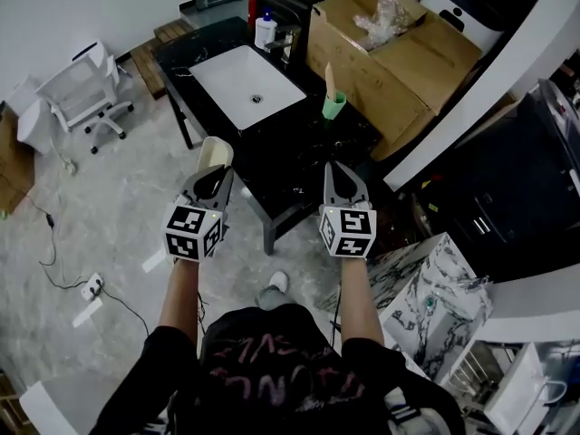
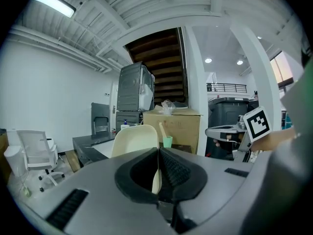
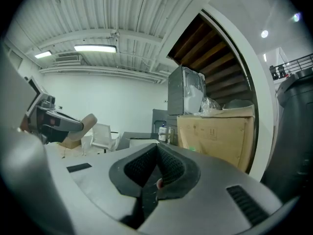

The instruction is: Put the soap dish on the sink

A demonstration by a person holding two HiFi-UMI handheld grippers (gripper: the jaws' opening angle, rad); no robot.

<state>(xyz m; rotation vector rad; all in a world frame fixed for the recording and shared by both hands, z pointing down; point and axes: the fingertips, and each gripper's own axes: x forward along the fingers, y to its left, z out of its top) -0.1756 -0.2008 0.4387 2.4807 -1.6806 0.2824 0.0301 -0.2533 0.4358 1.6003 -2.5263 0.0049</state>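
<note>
We stand in a bare, loft-like test studio rather than a home bathroom. The sink [image 1: 246, 84] is set in a free-standing black surface [image 1: 304, 166] out on an open marble-look floor [image 1: 109, 207]. A big cardboard box [image 1: 399, 62] sits beside it and an office chair [image 1: 86, 93] is nearby. Loose cables run to a power strip [image 1: 91, 286]. Overhead we see a ribbed metal ceiling [image 3: 98, 13] with strip lights [image 3: 95, 48], the underside of a stair [image 2: 159, 58] and a mezzanine railing [image 2: 227, 87].

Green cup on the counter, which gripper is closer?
Right. The right gripper points almost straight at the green cup; the left gripper, holding the soap dish, is farther off to its left.
</note>
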